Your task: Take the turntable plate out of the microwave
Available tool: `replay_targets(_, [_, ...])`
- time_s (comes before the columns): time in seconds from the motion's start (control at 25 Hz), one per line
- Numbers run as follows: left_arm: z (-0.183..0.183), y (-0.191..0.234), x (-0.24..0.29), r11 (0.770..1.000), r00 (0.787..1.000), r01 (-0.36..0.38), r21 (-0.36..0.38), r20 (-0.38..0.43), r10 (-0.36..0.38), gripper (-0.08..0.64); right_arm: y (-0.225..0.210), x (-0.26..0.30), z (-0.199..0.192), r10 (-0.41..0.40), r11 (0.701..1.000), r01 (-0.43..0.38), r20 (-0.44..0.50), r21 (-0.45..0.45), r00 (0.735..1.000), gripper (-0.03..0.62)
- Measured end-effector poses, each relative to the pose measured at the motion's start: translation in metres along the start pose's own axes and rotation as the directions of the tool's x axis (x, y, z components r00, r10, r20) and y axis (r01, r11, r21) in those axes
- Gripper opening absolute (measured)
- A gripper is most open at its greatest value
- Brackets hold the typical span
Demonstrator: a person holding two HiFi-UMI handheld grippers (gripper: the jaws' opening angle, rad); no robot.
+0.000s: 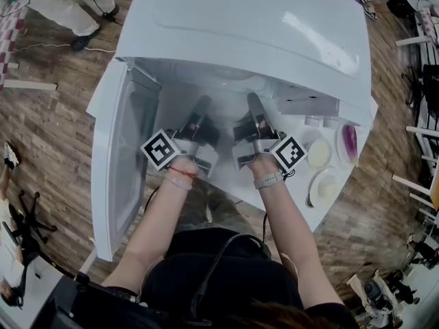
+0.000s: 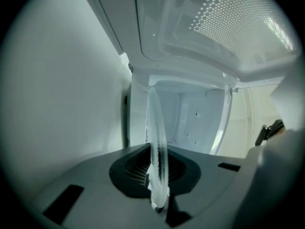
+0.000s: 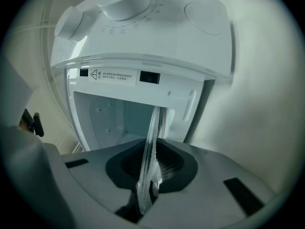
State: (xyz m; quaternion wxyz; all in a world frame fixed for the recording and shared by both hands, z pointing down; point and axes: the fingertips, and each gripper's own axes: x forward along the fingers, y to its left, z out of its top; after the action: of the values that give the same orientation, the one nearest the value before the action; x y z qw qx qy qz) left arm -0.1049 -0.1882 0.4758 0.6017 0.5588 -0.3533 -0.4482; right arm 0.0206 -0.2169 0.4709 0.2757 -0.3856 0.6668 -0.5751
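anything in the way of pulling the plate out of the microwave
Nothing visible does. The door is swung wide to the left, and the left tool and right tool each clamp the turntable plate by its rim inside the open microwave.

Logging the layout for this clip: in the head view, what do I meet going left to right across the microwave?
microwave door, standing open → left tongs → right tongs → dials on the microwave's panel
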Motion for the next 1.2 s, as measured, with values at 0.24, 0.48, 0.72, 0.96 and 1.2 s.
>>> replay_targets(0.24, [0.001, -0.003, -0.001, 1.0, 1.0, -0.001, -0.013, 0.012, 0.001, 0.034, 0.005, 0.002, -0.001, 0.035, 0.999, -0.035, -0.008, 0.003, 0.999, 0.049])
replay_targets(0.48, [-0.001, -0.003, -0.007, 1.0, 1.0, -0.002, -0.002, 0.008, 0.002, 0.034, 0.005, -0.004, -0.004, 0.044, 0.999, -0.044, -0.011, 0.004, 0.999, 0.049])
replay_targets(0.72, [-0.005, -0.01, -0.012, 1.0, 1.0, 0.002, 0.019, 0.005, -0.002, 0.034, 0.01, -0.01, -0.007, 0.059, 0.998, -0.059, -0.014, 0.013, 0.998, 0.049])
replay_targets(0.96, [-0.011, -0.011, -0.025, 1.0, 1.0, 0.002, 0.022, 0.016, -0.002, 0.034, 0.011, -0.02, -0.013, 0.061, 0.998, -0.061, -0.028, 0.01, 0.998, 0.049])
replay_targets(1.2, [-0.018, 0.0, -0.043, 1.0, 1.0, 0.02, 0.016, 0.015, -0.021, 0.034, 0.014, -0.034, -0.018, 0.07, 0.998, -0.07, -0.038, 0.009, 0.997, 0.049])
